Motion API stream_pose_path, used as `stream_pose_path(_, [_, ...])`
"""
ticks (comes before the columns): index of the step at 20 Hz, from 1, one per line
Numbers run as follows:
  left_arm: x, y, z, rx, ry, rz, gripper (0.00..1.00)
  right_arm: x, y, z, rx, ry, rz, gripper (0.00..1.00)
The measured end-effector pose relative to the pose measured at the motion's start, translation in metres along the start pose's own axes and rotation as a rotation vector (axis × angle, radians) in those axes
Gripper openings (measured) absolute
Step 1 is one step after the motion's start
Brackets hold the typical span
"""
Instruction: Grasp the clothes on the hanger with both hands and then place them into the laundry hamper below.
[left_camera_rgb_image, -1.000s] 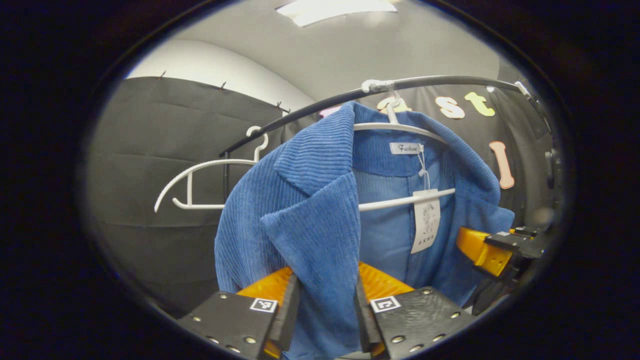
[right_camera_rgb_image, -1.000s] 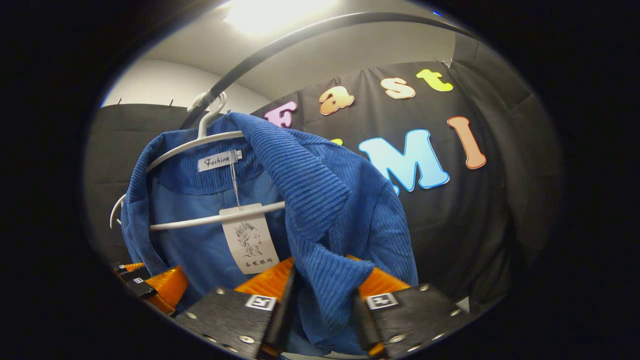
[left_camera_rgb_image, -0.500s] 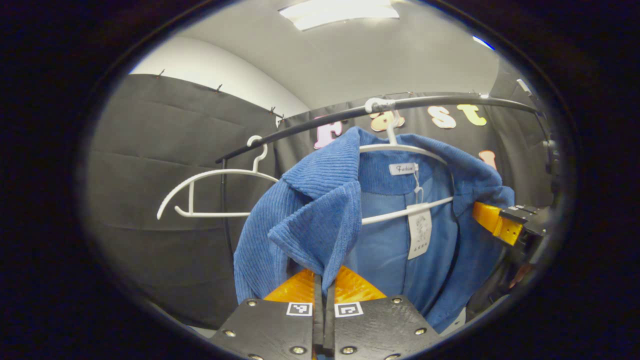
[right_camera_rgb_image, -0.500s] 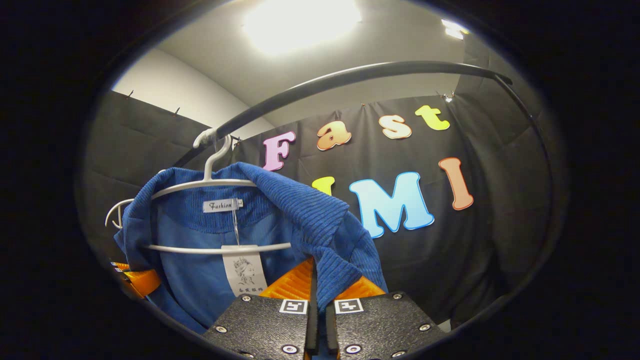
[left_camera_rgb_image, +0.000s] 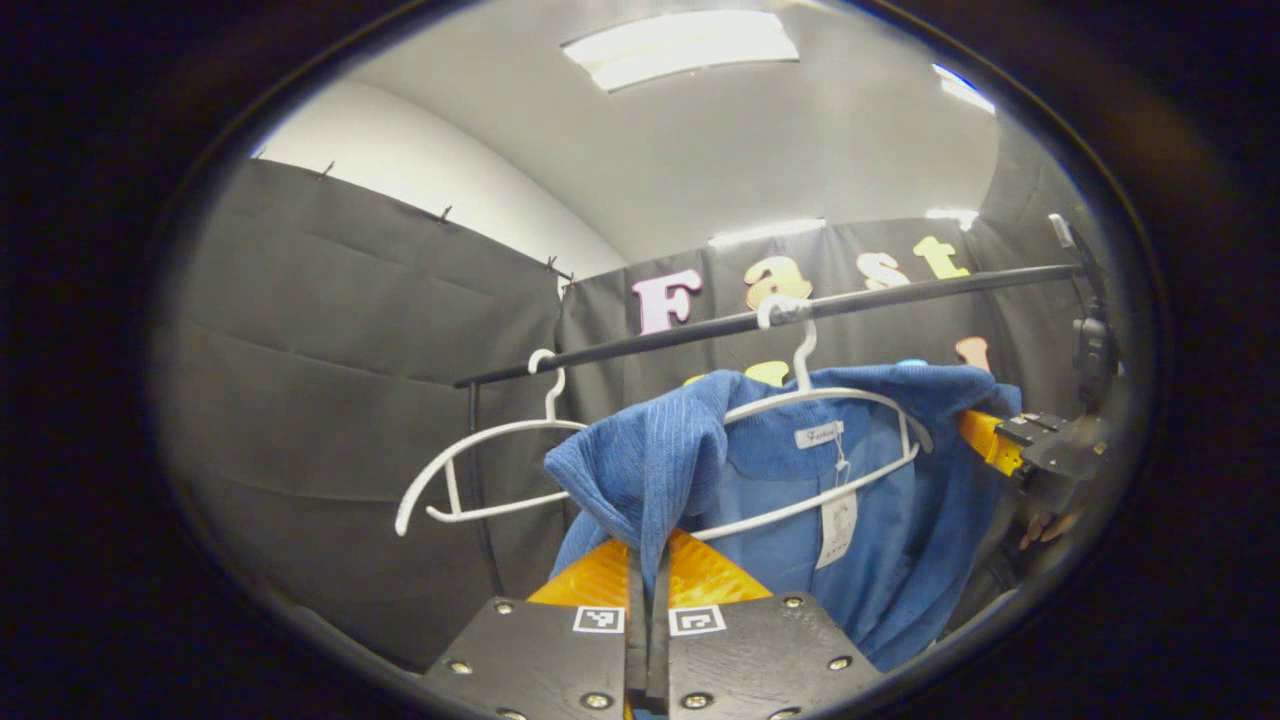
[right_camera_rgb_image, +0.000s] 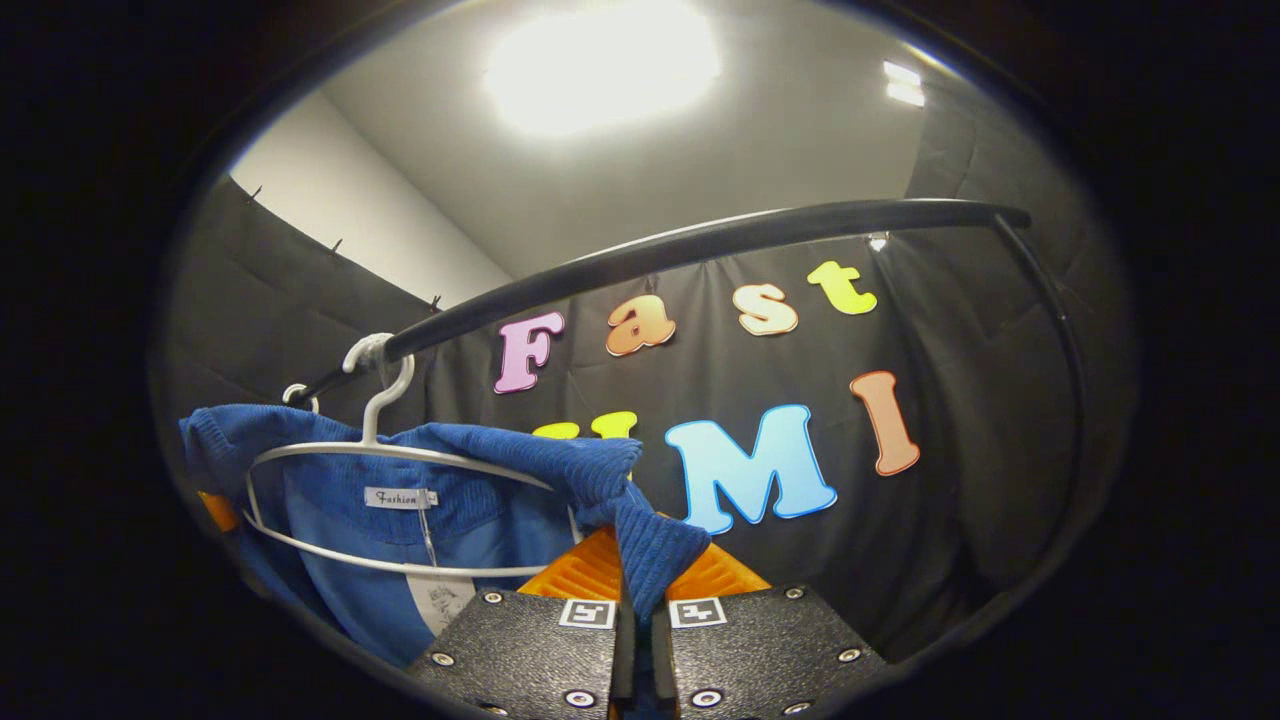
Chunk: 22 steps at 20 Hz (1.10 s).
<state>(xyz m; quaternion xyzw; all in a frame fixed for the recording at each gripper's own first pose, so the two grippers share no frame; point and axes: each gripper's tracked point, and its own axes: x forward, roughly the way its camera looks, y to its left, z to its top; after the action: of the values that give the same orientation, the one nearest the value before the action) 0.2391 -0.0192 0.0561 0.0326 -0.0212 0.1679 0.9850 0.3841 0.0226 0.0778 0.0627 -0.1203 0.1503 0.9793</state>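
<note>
Black cloth walls closed the booth under a grey ceiling with a lit panel. Across the upper part ran a dark rail, and from it hung two white hangers.

One hanger, near the rail's left end in the left gripper view, was bare. The other hanger carried the blue jacket, collar up and open front facing the cameras, its long axis running down from the rail. A white label sat inside the collar and a paper tag dangled below it.

The left gripper had its fingers pressed together on the jacket's left lapel, the corduroy bunched above them. In the right gripper view, the right gripper pinched the other lapel of the jacket the same way, jaws nearly touching with cloth between. That hanger's bars showed bare across the collar, shoulders pulled forward off its ends.

In the left gripper view the right gripper showed at the jacket's far edge, fingers of a hand beneath it.
</note>
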Motion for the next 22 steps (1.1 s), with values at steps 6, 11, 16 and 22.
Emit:
stream_pose_path(6, [0.015, 0.047, 0.014, -0.031, -0.004, 0.052, 0.06, 0.017, -0.012, 0.019, -0.061, -0.064, -0.004, 0.06])
stream_pose_path(11, [0.037, 0.091, 0.036, -0.018, -0.036, 0.098, 0.01, 0.025, -0.014, 0.017, -0.081, -0.063, -0.005, 0.06])
stream_pose_path(16, [0.061, 0.116, 0.050, 0.013, -0.068, 0.114, 0.06, 0.033, -0.016, 0.014, -0.105, -0.061, -0.010, 0.06])
stream_pose_path(22, [0.107, 0.117, 0.032, 0.077, -0.033, 0.068, 0.06, 0.043, -0.018, 0.005, -0.154, -0.050, -0.019, 0.06])
